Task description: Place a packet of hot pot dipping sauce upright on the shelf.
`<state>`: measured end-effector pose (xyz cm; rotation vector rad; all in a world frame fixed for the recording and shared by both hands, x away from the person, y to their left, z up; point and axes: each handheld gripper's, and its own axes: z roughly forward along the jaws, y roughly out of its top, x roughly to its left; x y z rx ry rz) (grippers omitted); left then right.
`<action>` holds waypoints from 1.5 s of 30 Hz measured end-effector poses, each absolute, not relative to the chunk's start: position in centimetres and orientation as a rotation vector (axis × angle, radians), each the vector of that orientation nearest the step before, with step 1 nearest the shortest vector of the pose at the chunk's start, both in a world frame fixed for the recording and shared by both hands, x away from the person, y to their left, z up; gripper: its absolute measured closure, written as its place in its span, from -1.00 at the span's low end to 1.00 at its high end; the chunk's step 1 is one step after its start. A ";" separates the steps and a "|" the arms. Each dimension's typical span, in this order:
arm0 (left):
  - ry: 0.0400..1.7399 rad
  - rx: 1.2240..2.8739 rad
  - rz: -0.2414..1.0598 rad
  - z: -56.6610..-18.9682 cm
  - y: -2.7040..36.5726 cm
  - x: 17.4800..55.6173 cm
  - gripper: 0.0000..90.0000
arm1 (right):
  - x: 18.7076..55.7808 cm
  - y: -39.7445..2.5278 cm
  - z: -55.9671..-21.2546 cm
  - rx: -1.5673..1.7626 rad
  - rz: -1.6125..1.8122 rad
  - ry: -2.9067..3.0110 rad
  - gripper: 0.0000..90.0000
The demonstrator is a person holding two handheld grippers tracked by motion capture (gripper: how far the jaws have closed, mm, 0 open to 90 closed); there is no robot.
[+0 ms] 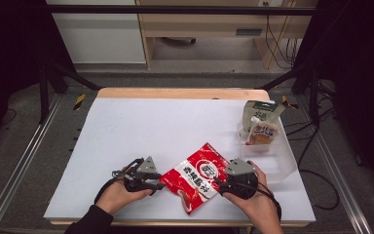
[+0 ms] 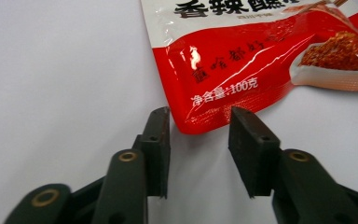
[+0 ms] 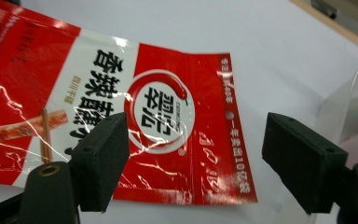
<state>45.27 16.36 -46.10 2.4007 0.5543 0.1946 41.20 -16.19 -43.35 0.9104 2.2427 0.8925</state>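
1 red and white seasoning pouch (image 1: 197, 176) lies flat on the white table (image 1: 126, 136), near the front edge and a little right of the middle. Its long axis runs on a slant, from its far right end down to its near left end. Both grippers flank it. The left gripper (image 1: 157, 181) sits just beside the pouch's left side, and in the left gripper view its jaws stand moderately apart with the pouch's red lower corner (image 2: 200, 119) reaching into the gap between them, nothing clamped. The right gripper (image 1: 220, 184) is at the pouch's right side; in the right gripper view its jaws are spread wide, with the pouch's sealed top end (image 3: 223, 135) lying ahead of them and nothing gripped. The coming move probably turns on that left corner: it already lies between the left jaws, so the left hand looks better placed to pinch first, while the right must advance toward the top seam. Farther right and back, a clear plastic bin (image 1: 277, 146) holds 2 other upright packets (image 1: 260, 124), well apart from the pouch.
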 end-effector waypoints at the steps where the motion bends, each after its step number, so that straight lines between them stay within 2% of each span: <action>1: 0.552 2.407 0.196 -46.1 16.4 45.3 0.37 | 41.3 -16.3 -43.6 0.944 0.874 2.243 -0.47; 10: 0.540 2.433 0.247 -45.9 16.3 45.0 0.64 | 42.2 -15.9 -45.8 1.109 0.775 2.246 -0.50; 15: 0.550 2.424 0.271 -45.7 16.5 45.2 0.98 | 42.5 -16.1 -46.1 1.134 0.761 2.228 -0.52; 16: 0.553 2.428 0.280 -45.6 16.5 45.2 1.00 | 42.6 -16.2 -46.2 1.137 0.761 2.228 -0.52; 27: 0.574 2.443 0.311 -45.5 17.2 45.5 1.00 | 42.4 -16.7 -46.4 1.173 0.770 2.229 -0.56; 45: 0.534 2.440 0.317 -45.2 17.2 44.6 1.00 | 41.4 -15.9 -47.2 1.168 0.672 2.254 -0.78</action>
